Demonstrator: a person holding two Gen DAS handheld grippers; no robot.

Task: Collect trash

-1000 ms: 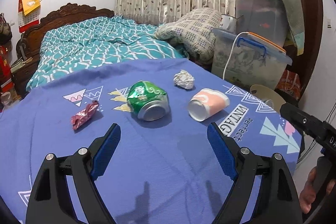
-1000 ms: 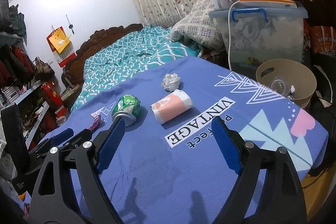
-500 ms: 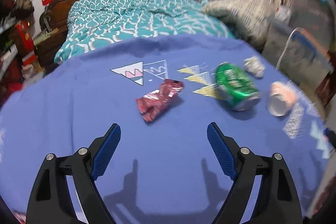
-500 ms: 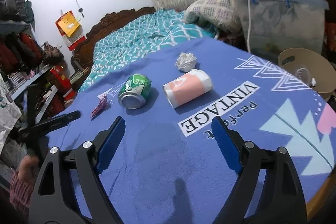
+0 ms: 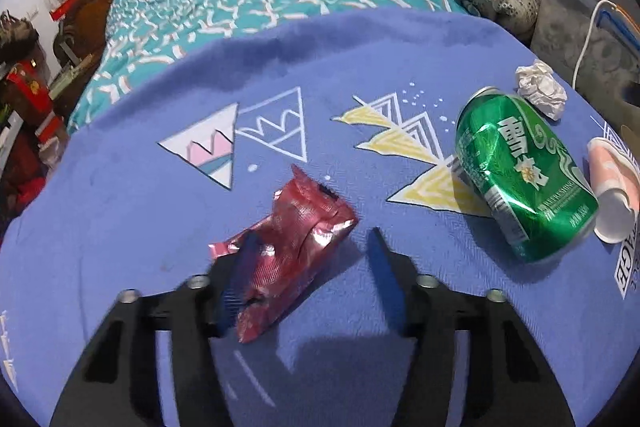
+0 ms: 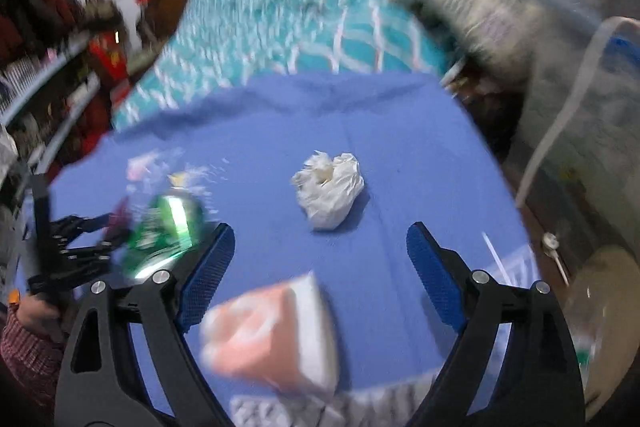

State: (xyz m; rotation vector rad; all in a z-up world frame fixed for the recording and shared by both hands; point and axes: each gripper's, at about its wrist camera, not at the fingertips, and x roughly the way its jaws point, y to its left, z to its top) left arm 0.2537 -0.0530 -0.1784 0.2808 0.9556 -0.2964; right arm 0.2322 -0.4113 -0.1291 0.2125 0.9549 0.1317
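Lying on the blue printed cloth (image 5: 120,187), the red foil wrapper (image 5: 292,247) sits toward the near left part of the surface, crumpled and slanted. The left gripper (image 5: 310,259) straddles it, jaws closing: the left blue pad overlaps the wrapper's near left edge, while the right pad stands clear of the wrapper's right side, so nothing is pinched yet. In the right wrist view the same gripper shows at the left edge of the surface, held by a hand (image 6: 34,311) with a red checked sleeve (image 6: 24,351).

Further right lies the dented green can (image 5: 524,175), on its side, its base end toward the near edge. Just beyond the can, toward the far right corner, sits a crumpled white paper ball (image 5: 540,87). At the right edge, just beside the can, a pink and white paper cup (image 5: 612,183) lies on its side with its mouth facing the near edge.

The right wrist view is smeared by motion. The right gripper (image 6: 320,263) is spread wide and widening slightly, gripping nothing; the cup lies low between its arms, nearer the left one, untouched as far as the blur allows. The paper ball rests ahead of the fingertips, apart from them. A beige bin (image 6: 600,291) shows off the surface's right edge, beside a clear storage box (image 6: 580,107).
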